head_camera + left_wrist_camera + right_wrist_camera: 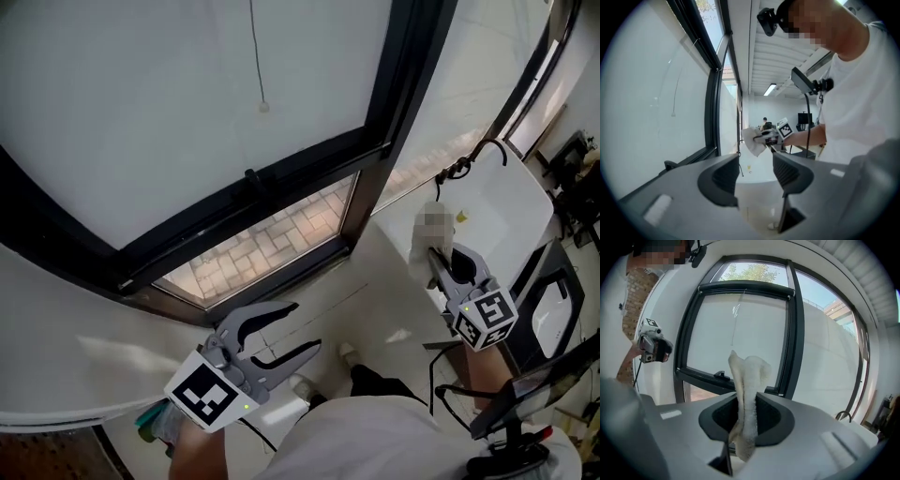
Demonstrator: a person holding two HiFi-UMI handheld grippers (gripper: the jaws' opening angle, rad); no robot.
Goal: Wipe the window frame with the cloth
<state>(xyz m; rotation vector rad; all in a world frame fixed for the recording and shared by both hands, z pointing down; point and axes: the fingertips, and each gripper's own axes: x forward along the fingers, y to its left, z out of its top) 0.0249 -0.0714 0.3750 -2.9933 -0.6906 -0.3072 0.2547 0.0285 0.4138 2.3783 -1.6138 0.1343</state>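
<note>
1. Bright white room with a pale floor. Above it is a big black metal window frame with a frosted pane up top and brick paving showing through the low slot.
2. The white fluffy terry cloth is pinched in the right gripper. The jaws are clamped on its middle, the top half stands up past the tips and a tail hangs below.
3. Meanwhile the left gripper is spread wide with nothing in it, on the person's side of the frame's bottom rail and apart from it.
4. The bit that matters: the cloth isn't touching the frame yet. In the right gripper view the frame sits straight ahead. Its bottom rail runs side to side behind the cloth and the upright bar stands just right of it.
5. In the head view the cloth end sits right of that upright bar, fairly near it.
6. So I reckon the right side is the one to move. It pushes forward to land near the lower corner of the frame, then slides along the rail.
</note>
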